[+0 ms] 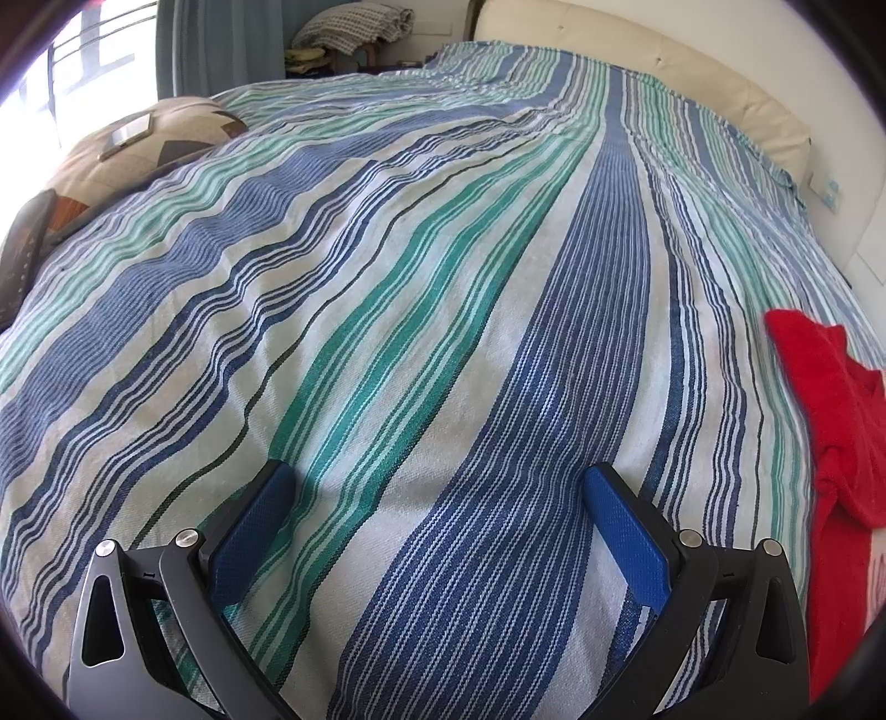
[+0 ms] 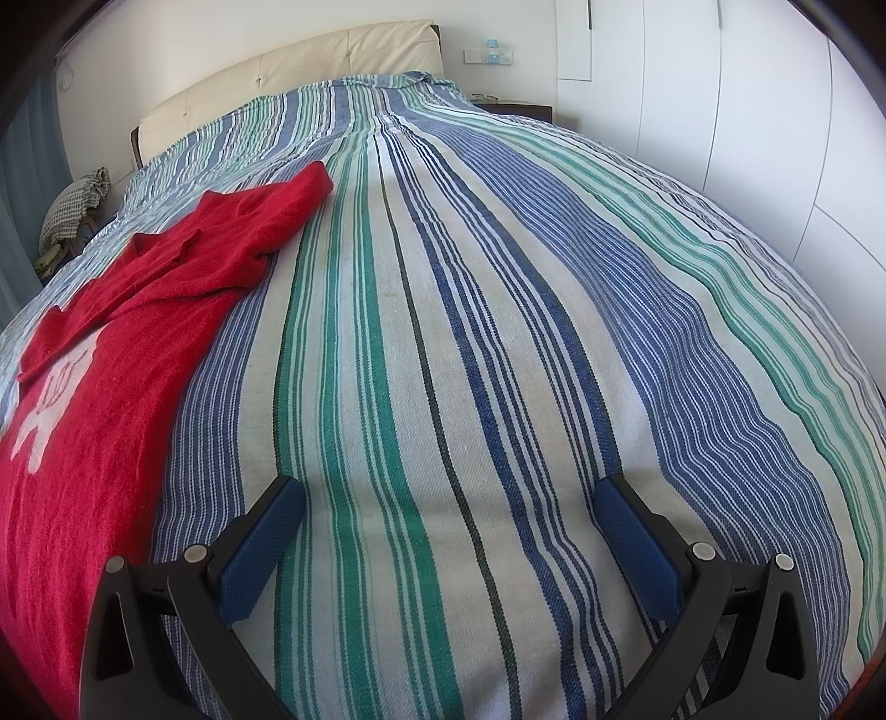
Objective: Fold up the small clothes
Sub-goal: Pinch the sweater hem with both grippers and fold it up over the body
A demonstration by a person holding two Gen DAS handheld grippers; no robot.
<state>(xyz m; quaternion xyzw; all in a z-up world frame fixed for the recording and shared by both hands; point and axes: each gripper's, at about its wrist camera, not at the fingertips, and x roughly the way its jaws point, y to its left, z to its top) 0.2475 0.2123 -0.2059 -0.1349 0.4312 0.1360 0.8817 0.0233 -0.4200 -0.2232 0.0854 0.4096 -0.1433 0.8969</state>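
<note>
A small red knitted garment point(image 2: 111, 343) with a white figure on its front lies spread on the striped bedspread point(image 2: 498, 332), one sleeve stretched toward the headboard. In the right wrist view it fills the left side; in the left wrist view the garment point(image 1: 836, 443) shows only at the right edge. My left gripper point(image 1: 437, 482) is open and empty, low over the bedspread point(image 1: 387, 277), left of the garment. My right gripper point(image 2: 448, 493) is open and empty, low over the bedspread, right of the garment.
A cream padded headboard point(image 2: 277, 77) stands at the far end. A patterned cushion point(image 1: 149, 144) lies at the bed's left side by a window. A folded blanket point(image 1: 354, 27) rests on a stand beyond. White wardrobe doors point(image 2: 747, 111) line the right wall.
</note>
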